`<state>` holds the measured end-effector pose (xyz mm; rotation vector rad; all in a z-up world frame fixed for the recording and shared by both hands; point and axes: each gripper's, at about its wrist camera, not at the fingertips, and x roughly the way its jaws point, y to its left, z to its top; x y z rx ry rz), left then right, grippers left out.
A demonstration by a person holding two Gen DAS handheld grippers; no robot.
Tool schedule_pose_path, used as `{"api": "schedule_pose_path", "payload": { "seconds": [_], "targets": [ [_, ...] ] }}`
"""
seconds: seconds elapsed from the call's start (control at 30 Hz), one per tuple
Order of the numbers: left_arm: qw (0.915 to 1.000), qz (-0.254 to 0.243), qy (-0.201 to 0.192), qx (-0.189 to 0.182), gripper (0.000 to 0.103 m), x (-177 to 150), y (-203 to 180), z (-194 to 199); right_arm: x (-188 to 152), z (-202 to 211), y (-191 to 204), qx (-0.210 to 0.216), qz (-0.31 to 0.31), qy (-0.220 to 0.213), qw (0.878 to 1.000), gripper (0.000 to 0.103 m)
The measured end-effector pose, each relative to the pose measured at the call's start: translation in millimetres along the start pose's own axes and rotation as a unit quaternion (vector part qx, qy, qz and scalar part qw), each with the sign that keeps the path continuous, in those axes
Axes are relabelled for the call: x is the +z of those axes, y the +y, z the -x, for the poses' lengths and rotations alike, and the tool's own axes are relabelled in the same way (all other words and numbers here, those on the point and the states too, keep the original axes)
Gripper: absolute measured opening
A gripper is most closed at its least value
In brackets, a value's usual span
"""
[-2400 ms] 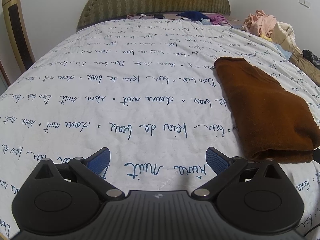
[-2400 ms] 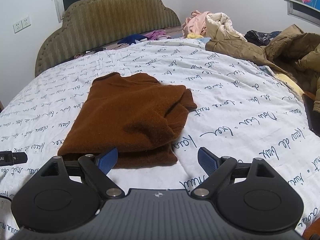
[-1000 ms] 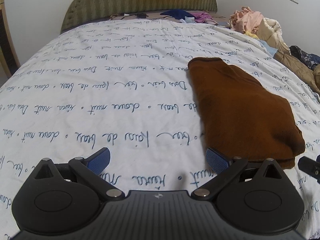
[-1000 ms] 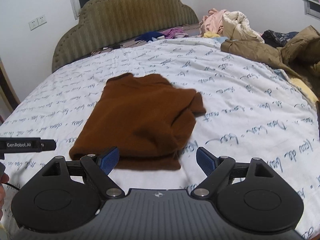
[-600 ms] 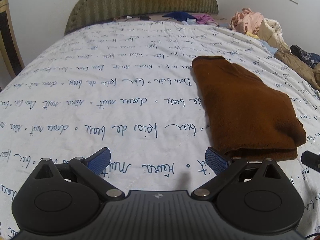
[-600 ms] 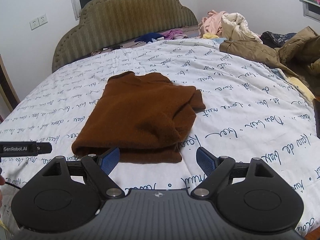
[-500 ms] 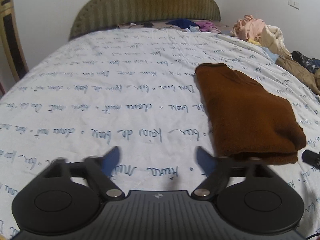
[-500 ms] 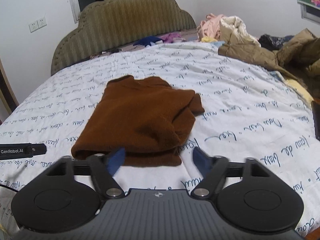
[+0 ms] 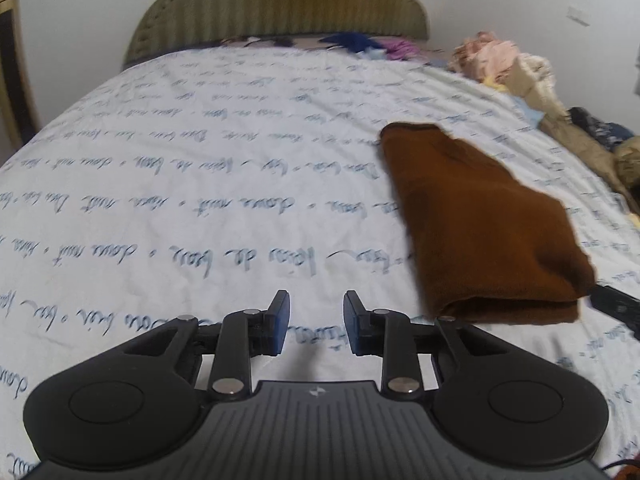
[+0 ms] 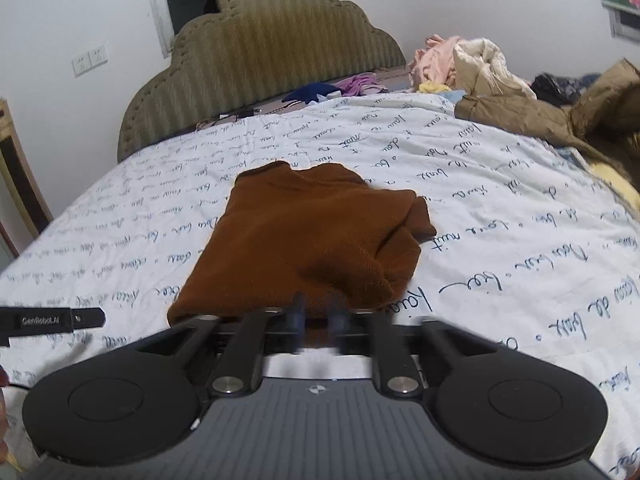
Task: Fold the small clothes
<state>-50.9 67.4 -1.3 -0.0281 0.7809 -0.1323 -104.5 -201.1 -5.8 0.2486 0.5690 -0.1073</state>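
Nearest the left wrist camera, the left claw [image 9: 313,322] hangs over bare bedspread [image 9: 200,208], its jaws closing with a gap left and only the printed cloth below it between them. The folded brown garment [image 9: 480,232] lies ahead and to the right of this claw, apart from it, nothing between. The right claw [image 10: 318,314] is blurred, its jaws closing just at the garment's [image 10: 304,240] near edge; whether the pads press the cloth I cannot tell. To the left of the right claw lies the black tip of the other gripper [image 10: 52,320]. Further ahead stands the ribbed olive headboard [image 10: 264,52], with small blue and purple clothes [image 10: 332,88] at its foot. Far right, a heap of pink, cream and tan clothing [image 10: 520,92] crowds the bed's edge.
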Motion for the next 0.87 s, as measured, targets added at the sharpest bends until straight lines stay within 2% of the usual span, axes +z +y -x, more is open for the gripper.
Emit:
{"api": "schedule_pose_path", "payload": {
  "seconds": [0.03, 0.07, 0.1, 0.13, 0.2, 0.3, 0.4, 0.47, 0.5, 0.57, 0.77, 0.87],
  "targets": [
    [1.0000, -0.007, -0.005, 0.003, 0.036, 0.2, -2.0, 2.0, -0.3, 0.8, -0.7, 0.002, 0.000, -0.005, 1.000, 0.058],
    [0.9998, -0.016, -0.011, 0.007, 0.048, 0.1, -4.6, 3.9, -0.8, 2.9, -0.3, 0.005, 0.000, -0.013, 1.000, 0.077],
    [0.9996, -0.022, -0.018, 0.009, 0.082, 0.2, -6.5, 5.8, -0.9, 5.3, -0.1, 0.009, -0.002, -0.020, 1.000, 0.089],
    [0.9991, -0.026, -0.031, 0.008, 0.103, -0.2, -7.5, 8.5, -0.5, 7.7, 0.7, 0.014, -0.001, -0.027, 1.000, 0.092],
    [0.9969, -0.031, -0.071, 0.011, 0.103, -2.2, -9.8, 19.1, 1.8, 12.3, 3.7, 0.013, 0.006, -0.043, 0.999, 0.102],
    [0.9929, -0.049, -0.108, 0.010, 0.103, -1.4, -16.0, 31.5, 6.7, 12.8, 3.3, 0.011, -0.003, -0.045, 0.999, 0.102],
    [0.9942, -0.052, -0.094, 0.000, 0.103, 2.4, -16.8, 28.9, 5.2, 13.2, 4.4, 0.021, 0.003, -0.053, 0.998, 0.103],
    [0.9950, -0.044, -0.089, -0.011, 0.103, 1.2, -14.3, 26.1, 4.8, 10.2, 8.1, 0.016, 0.011, -0.036, 0.999, 0.103],
    [0.9949, -0.044, -0.089, -0.015, 0.103, 0.2, -13.8, 26.0, 4.4, 6.8, 8.4, 0.014, 0.011, -0.025, 1.000, 0.103],
    [0.9948, -0.043, -0.091, -0.016, 0.103, -1.0, -13.4, 27.2, 0.8, 5.7, 10.5, 0.013, 0.018, -0.030, 0.999, 0.103],
    [0.9942, -0.034, -0.099, -0.025, 0.103, 3.2, -10.5, 31.0, -0.3, 6.2, 13.0, 0.042, 0.008, -0.037, 0.998, 0.102],
    [0.9928, -0.036, -0.114, -0.012, 0.103, 3.0, -10.0, 32.7, -1.1, 9.7, 14.2, 0.049, 0.006, -0.052, 0.997, 0.102]
  ]
}}
